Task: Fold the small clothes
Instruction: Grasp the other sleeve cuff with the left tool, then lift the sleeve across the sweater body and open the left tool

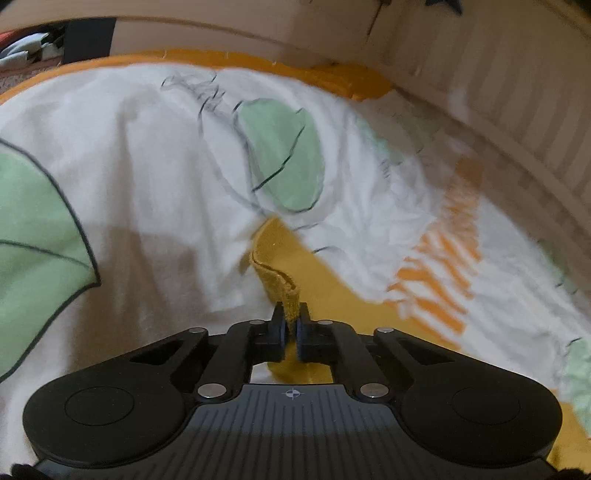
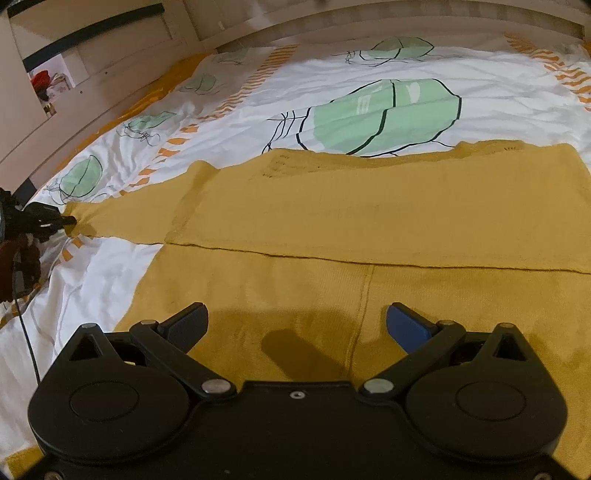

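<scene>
Pinching one yellow sweater (image 2: pixel 369 206) sleeve: left gripper (image 1: pixel 290 325); right gripper (image 2: pixel 297 325) spread.

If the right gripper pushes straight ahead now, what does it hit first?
Probably the yellow garment itself: the open right gripper points across its flat body toward the fold edge, though height above it is unclear.

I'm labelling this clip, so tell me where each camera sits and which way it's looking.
Left wrist: on the left gripper, looking along shut fingers pinching the mustard sweater's sleeve end over the leaf-print bedsheet.
Right wrist: on the right gripper, open, low over the sweater's body, facing the headboard.
Shared: sweater, bedsheet; the left gripper appears at the right view's left edge.
</scene>
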Available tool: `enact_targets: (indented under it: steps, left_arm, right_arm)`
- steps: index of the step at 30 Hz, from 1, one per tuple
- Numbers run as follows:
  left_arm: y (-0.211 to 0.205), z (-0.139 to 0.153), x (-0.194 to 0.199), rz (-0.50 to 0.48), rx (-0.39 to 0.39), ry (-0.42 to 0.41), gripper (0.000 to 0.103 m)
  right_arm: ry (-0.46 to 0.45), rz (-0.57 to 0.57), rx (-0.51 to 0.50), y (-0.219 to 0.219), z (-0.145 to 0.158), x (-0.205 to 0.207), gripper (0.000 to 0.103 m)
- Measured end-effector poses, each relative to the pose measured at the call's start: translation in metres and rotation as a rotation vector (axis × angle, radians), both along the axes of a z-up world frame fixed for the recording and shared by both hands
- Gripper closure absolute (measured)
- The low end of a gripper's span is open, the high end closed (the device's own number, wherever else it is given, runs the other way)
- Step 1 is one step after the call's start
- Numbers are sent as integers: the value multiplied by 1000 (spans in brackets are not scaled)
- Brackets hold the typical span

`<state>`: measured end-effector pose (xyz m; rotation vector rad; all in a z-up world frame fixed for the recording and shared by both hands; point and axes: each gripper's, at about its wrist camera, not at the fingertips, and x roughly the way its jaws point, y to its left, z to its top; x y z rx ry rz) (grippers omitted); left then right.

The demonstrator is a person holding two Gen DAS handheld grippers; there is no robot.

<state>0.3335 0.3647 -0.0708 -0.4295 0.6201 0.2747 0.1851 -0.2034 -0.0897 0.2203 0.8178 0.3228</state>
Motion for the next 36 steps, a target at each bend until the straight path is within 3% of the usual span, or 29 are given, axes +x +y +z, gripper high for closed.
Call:
enact_targets:
  steps: [7, 12, 16, 19, 23, 26, 31, 36]
  left_arm:
    - [-65, 62, -9, -159, 50, -83, 99]
    - [-146, 112, -17, -323, 50, -166, 99]
    - [-215, 135, -22, -435, 0, -235, 99]
    - [-273, 143, -25, -519, 12, -276, 99]
    - [-339, 135, -22, -617, -48, -284, 99]
    - [-388, 115, -25, -672, -89, -247, 99]
    - [-452, 67, -30, -734, -63, -141, 98]
    - [-482, 33, -41, -807, -54, -50, 95]
  right_arm:
    - [-15, -13, 8, -15, 6, -12, 0]
    - [-23, -41, 21, -34, 8, -28, 0]
    - [-23, -73, 32, -52, 9, -40, 0]
    - [-25, -103, 44, -65, 10, -49, 0]
    - [-34, -143, 60, -80, 12, -56, 0]
    - [-40, -168, 74, -88, 13, -59, 0]
    - [-45, -186, 88, -97, 13, -61, 0]
    - [-43, -199, 92, -101, 11, -62, 1]
